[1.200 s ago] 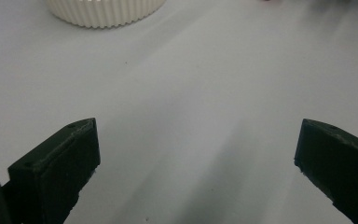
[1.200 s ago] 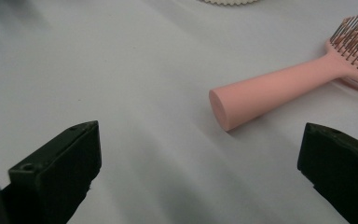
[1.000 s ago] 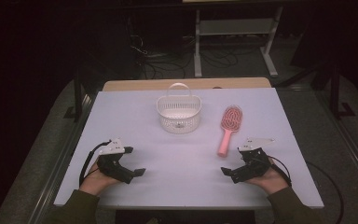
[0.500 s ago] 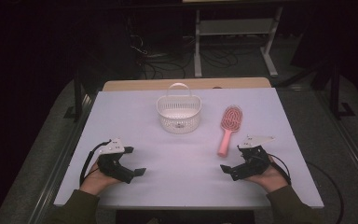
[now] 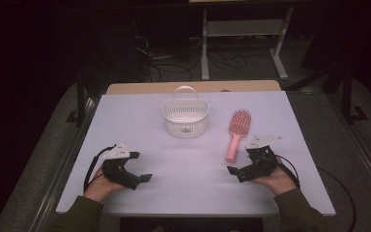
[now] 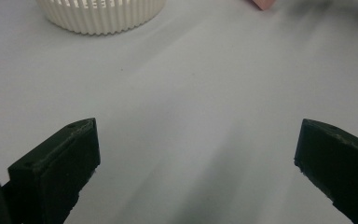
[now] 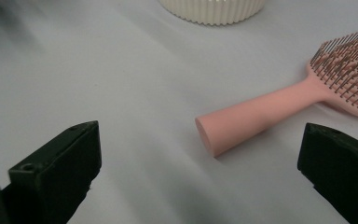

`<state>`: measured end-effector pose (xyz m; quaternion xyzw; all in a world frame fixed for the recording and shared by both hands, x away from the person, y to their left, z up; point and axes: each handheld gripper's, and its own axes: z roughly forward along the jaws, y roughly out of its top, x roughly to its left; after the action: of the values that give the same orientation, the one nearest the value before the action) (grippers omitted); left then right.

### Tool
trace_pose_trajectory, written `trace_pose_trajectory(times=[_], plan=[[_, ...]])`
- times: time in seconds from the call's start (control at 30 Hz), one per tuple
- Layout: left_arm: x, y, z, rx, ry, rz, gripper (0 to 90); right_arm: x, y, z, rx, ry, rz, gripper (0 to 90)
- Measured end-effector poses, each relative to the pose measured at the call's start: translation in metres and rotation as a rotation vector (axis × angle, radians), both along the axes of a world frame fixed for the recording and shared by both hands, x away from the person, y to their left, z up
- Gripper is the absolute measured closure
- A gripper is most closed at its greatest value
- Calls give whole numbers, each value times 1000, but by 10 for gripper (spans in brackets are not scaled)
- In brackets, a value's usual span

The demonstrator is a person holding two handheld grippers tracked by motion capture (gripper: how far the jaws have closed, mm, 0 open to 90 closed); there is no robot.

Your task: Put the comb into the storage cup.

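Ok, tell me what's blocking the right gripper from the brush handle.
Nothing visible. The right gripper is open, and bare table lies between its jaws and the end of the pink brush handle. The basket sits farther back, off to the side.

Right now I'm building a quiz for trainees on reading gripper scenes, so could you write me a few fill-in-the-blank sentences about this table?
1. The hairbrush on the table is ____ in colour.
2. The brush's handle end points toward the ____ gripper.
3. The white basket lies to the ____ of the hairbrush in the high view.
4. The left gripper has its jaws ____, with nothing between them.

Missing words: pink; right; left; open
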<state>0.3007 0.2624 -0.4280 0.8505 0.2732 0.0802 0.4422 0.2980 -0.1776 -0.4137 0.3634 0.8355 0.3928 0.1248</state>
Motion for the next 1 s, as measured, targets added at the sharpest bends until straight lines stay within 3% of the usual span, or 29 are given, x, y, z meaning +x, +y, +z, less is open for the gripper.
trace_pose_trajectory(times=[1.0], plan=[[-3, 3, 1, 9, -11, 14, 0, 18, 7, 10, 19, 4, 4, 0]])
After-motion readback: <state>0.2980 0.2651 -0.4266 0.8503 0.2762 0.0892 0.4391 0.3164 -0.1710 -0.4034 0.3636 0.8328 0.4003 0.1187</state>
